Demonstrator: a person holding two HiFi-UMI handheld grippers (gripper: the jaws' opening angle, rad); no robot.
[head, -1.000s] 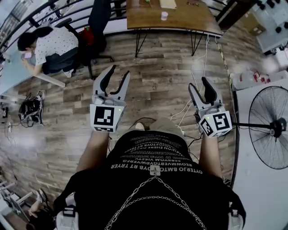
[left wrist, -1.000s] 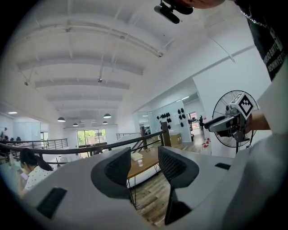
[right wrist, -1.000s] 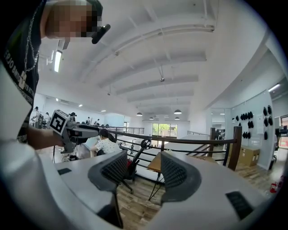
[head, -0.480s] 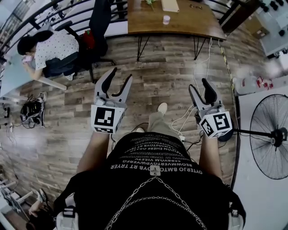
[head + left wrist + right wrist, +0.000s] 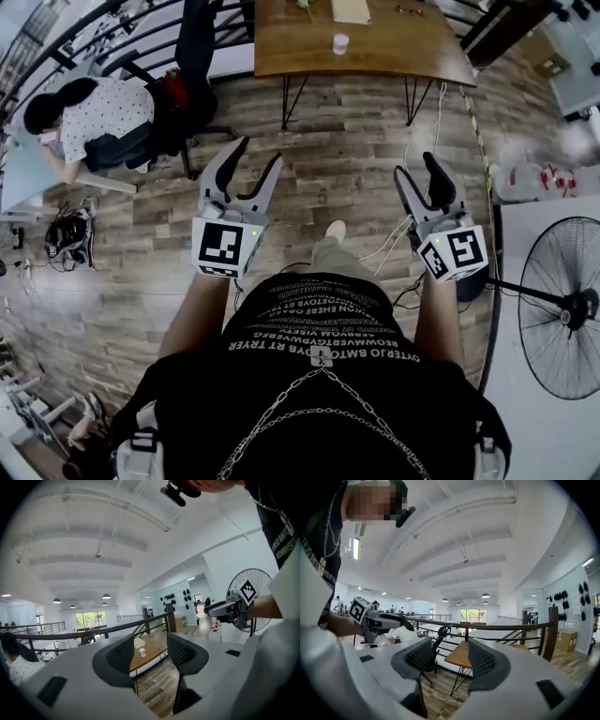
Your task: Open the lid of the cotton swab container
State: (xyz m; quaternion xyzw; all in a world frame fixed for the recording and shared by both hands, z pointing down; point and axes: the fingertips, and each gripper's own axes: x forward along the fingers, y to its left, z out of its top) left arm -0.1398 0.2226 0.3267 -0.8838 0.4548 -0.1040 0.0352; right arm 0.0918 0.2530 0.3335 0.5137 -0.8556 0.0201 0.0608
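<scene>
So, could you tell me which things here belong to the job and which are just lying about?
Job: small white container, probably the cotton swab one; wooden table under it.
Lying about: fan; office chair; floor cables; paper on the table.

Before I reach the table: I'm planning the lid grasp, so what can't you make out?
- Small container, head view: too small to show its lid.
- Wooden table, head view: far side cut off by the top edge.
- Right gripper view: container unseen; the right claw covers most of the table.

Black lettered T-shirt (image 5: 384, 412), silver chain (image 5: 281, 405); grey left tongs (image 5: 259, 150), right tongs (image 5: 417, 164).
</scene>
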